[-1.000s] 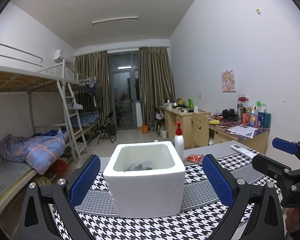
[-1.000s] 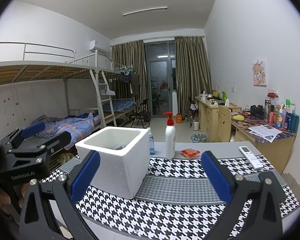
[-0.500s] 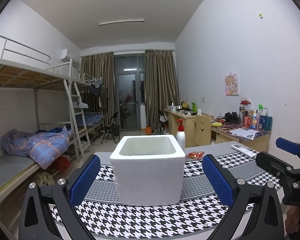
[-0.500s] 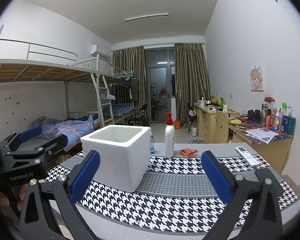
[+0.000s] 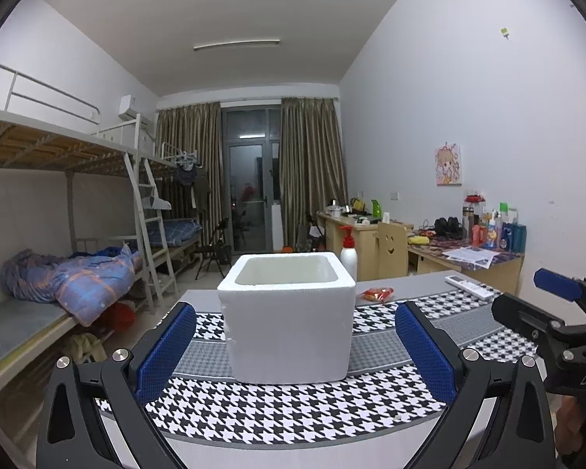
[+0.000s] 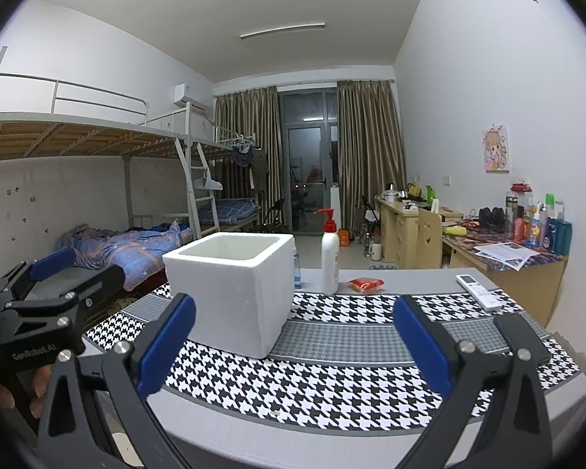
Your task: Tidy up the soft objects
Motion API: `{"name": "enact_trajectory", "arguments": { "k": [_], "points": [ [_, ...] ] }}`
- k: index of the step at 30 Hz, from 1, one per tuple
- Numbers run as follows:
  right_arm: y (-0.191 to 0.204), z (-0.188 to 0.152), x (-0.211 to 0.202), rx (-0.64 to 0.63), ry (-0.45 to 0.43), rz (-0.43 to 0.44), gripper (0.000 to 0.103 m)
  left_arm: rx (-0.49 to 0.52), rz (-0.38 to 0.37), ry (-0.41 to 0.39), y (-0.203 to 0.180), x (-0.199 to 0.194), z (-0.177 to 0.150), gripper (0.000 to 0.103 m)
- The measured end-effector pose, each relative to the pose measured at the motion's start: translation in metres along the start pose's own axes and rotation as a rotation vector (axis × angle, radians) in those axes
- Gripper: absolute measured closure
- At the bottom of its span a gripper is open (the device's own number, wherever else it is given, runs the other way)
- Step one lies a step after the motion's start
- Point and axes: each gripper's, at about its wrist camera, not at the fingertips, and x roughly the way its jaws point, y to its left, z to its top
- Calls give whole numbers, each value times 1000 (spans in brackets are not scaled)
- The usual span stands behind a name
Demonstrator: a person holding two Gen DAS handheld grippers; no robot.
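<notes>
The white foam box [image 5: 289, 320] stands upright on the houndstooth mat [image 5: 293, 410] that covers my tabletop, open top up. It is a thick-walled cube with rounded rims, plain and unmarked. It sits toward the left half of the tabletop, back from the near edge, nearer the far edge. From here I cannot see down to its floor, so I cannot tell its contents.
</notes>
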Motion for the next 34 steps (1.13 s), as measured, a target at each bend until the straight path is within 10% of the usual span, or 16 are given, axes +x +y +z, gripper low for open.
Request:
{"name": "enact_trajectory", "arguments": {
  "k": [34],
  "points": [
    [6, -16, 0, -19, 38, 20, 1, 1, -12, 50, -3, 0, -16, 1]
  ]
}}
